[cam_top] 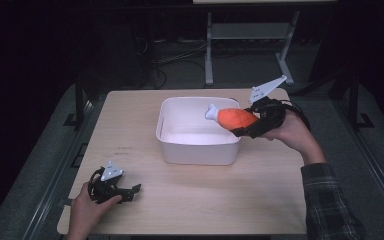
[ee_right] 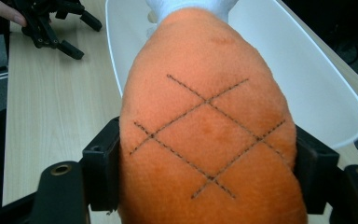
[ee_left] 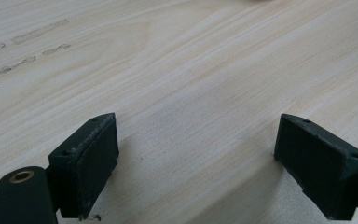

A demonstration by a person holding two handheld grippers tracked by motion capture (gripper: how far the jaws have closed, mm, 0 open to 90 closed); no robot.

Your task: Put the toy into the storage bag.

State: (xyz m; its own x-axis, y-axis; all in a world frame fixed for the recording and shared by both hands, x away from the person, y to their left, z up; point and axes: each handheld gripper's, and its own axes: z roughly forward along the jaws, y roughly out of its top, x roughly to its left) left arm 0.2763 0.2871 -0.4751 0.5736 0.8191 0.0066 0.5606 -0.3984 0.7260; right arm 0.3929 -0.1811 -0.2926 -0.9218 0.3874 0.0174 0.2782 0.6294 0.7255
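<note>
An orange plush drumstick [cam_top: 236, 118] with a white bone end [cam_top: 212, 112] hangs over the right rim of a white plastic tub [cam_top: 197, 150]. My right gripper [cam_top: 252, 125] is shut on its thick orange end, and both black jaws press into the drumstick [ee_right: 205, 130] in the right gripper view, with the tub [ee_right: 307, 88] beyond it. My left gripper [cam_top: 132, 192] rests low over the table's front left corner. Its fingers [ee_left: 86, 163] stand wide apart over bare wood, open and holding nothing. The left gripper [ee_right: 63, 32] also appears far off in the right gripper view.
The light wooden table [cam_top: 190, 200] ends close behind the left hand at its front edge. Dark floor, cables and a white metal stand [cam_top: 250, 35] lie beyond the table's far edge. Faint pencil marks [ee_left: 32, 46] run across the wood.
</note>
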